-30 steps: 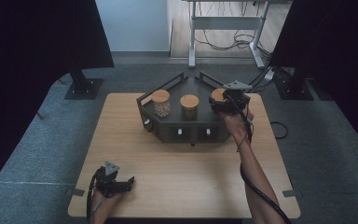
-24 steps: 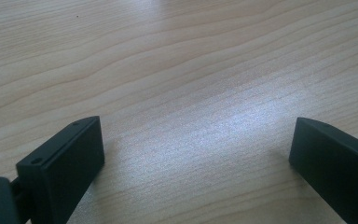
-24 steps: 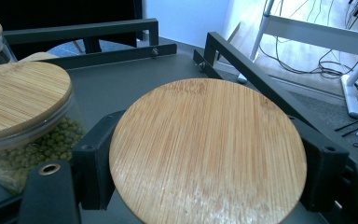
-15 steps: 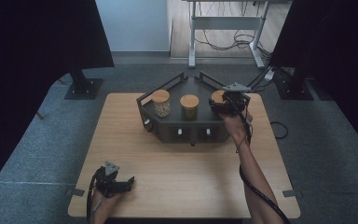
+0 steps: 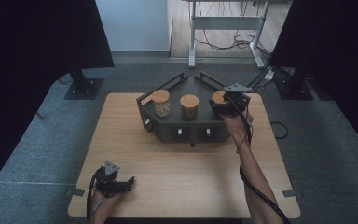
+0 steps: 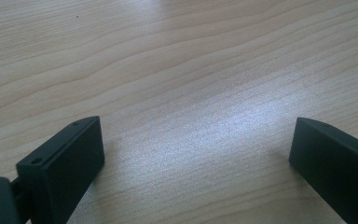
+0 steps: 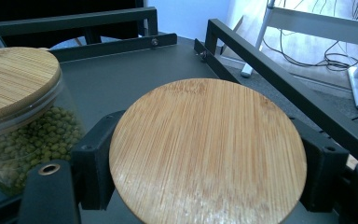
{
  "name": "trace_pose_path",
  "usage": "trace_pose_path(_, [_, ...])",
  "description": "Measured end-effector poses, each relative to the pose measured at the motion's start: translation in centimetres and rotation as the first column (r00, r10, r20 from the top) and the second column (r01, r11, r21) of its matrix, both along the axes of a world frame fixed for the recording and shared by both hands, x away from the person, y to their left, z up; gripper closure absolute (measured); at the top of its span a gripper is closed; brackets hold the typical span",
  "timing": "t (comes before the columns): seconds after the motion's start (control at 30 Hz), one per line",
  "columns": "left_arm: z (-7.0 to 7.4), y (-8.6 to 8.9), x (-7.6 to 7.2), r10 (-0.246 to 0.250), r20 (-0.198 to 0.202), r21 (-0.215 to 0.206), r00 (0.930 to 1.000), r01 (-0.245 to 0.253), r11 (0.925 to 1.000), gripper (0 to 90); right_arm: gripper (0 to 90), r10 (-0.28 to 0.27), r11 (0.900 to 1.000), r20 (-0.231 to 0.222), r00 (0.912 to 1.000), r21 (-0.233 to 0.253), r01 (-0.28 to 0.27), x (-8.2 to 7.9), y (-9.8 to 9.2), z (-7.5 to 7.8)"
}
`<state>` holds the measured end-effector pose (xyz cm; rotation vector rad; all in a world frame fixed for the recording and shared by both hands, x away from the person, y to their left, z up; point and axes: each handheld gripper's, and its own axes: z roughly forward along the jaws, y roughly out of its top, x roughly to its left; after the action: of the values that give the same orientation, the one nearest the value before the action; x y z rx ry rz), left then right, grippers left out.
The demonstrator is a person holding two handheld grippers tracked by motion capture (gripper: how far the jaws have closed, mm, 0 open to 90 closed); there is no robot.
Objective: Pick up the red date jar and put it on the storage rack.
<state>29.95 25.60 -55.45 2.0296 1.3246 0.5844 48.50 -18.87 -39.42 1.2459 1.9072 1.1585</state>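
Right tongs (image 5: 224, 106) closed on the bamboo lid (image 7: 207, 151) of the right-hand jar (image 5: 218, 99), one black jaw pressed against each side of the lid's rim. Jar standing at the right end of the dark tray (image 5: 186, 130), close to the tray's raised right rail (image 7: 279, 79), with a strip of bare tray floor between lid and rail. Just beside it on the other side, the middle jar (image 7: 23, 121) of green beans, lid on, a narrow gap between the two jars. Third jar (image 5: 161, 102) farther left, well apart from the gripped one. Tray set at the far middle of the table (image 5: 121, 140), its front face overlooking a wide bare stretch of wood. Left tongs (image 5: 114, 182) spread open and holding nothing, resting low near the table's near left edge, well apart from the tray, plain wood between the jaws
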Motion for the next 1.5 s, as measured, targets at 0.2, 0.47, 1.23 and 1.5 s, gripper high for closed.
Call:
trace_pose_path(0.2, [0.0,0.0,0.0,0.000,0.000,0.000,1.0000,0.000,1.0000,2.8,22.5,0.008,1.000,-0.014,0.9999,0.011,-0.008,0.1,-0.2,0.0])
trace_pose_path(0.47, [0.0,0.0,0.0,0.000,0.000,0.000,1.0000,0.000,1.0000,2.8,19.3,0.007,1.000,-0.026,0.9996,0.004,-0.007,0.4,-0.6,-0.2])
trace_pose_path(1.23, [0.0,0.0,0.0,0.001,0.000,0.000,1.0000,-0.001,1.0000,2.8,6.0,0.016,1.000,0.017,0.9997,-0.019,-0.016,0.0,-0.9,0.0])
trace_pose_path(1.5, [0.0,0.0,0.0,0.001,0.000,0.000,1.0000,-0.001,1.0000,2.8,8.1,0.037,0.999,0.032,0.9988,-0.018,-0.036,-0.6,-1.0,0.2])
